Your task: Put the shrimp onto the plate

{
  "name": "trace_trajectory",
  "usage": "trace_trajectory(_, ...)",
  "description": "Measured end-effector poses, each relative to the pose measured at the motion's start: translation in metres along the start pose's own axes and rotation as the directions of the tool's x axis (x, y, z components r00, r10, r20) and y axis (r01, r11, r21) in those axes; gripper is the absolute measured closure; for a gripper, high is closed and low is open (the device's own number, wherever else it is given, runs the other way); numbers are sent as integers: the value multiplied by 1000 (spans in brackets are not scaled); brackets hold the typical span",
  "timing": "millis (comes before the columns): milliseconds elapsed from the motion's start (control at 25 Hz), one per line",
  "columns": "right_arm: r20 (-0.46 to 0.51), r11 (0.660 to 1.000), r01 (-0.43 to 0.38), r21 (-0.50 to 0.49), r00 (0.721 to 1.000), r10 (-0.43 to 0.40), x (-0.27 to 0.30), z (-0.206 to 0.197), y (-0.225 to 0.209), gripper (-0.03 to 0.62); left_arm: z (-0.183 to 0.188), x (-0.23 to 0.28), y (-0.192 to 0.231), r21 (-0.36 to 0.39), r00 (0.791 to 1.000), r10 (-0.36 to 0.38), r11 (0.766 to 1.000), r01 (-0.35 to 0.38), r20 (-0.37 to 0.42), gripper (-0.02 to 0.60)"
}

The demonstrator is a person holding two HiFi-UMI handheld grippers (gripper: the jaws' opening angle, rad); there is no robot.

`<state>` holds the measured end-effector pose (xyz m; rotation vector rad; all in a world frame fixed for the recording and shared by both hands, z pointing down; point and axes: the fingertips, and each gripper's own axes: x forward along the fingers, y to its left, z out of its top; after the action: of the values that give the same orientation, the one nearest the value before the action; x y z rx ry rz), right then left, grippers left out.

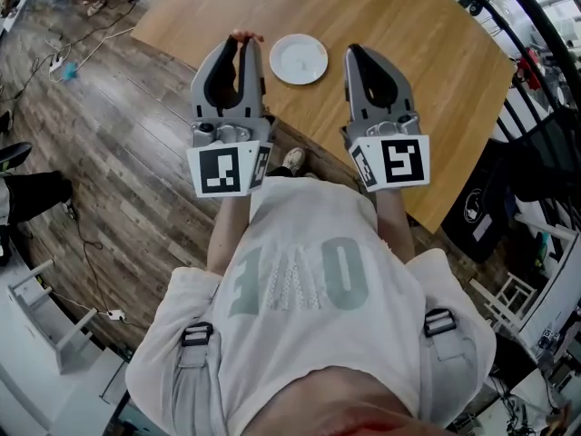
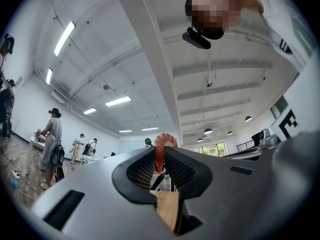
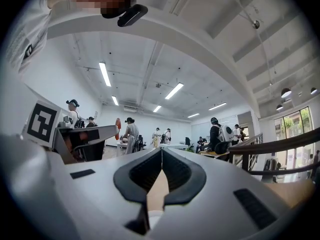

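Observation:
An orange shrimp is pinched between the tips of my left gripper, which is shut on it, the curled end sticking out past the tips. In the head view that shrimp shows at the tip of the left gripper, just over the table's near edge. The white plate lies bare on the wooden table, between the two grippers. My right gripper is to the plate's right; its jaws are shut with nothing in them. Both grippers point upward.
The table edge runs diagonally below the grippers, with wood-plank floor to the left and cables lying on it. A black railing and chairs stand beyond the table's right side. Several people stand in the room's background.

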<state>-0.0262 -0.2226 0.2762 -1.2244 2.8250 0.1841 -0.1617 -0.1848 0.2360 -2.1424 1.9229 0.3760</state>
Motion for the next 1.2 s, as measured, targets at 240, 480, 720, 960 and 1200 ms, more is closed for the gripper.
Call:
trace_trajectory(240,-9,1000,27,5,1000,-27,11,-2,-6,574,-15,17,-1,-19,999,-39,999,39,-28,518)
trace_trajectory(480,-20,998,56,38,998,-55,17,-10,-14,574,-33,32,-6,-38,995,-78,996,76,-63,518)
trace_trajectory(720,-49,996,76,53,996,-74,29,-23,-18,574,-76,48,0,-69,976,-108,993,97,-191,518)
trace_trajectory(960,-96,992,117,56,989,-112,28,-39,-28,574,-128,62,2,-87,934,-142,989,120,-327,518)
trace_trajectory(1200,-135,983,174,61,977,-165,22,-53,-47,574,-184,77,4,-112,866,-162,986,124,-472,518)
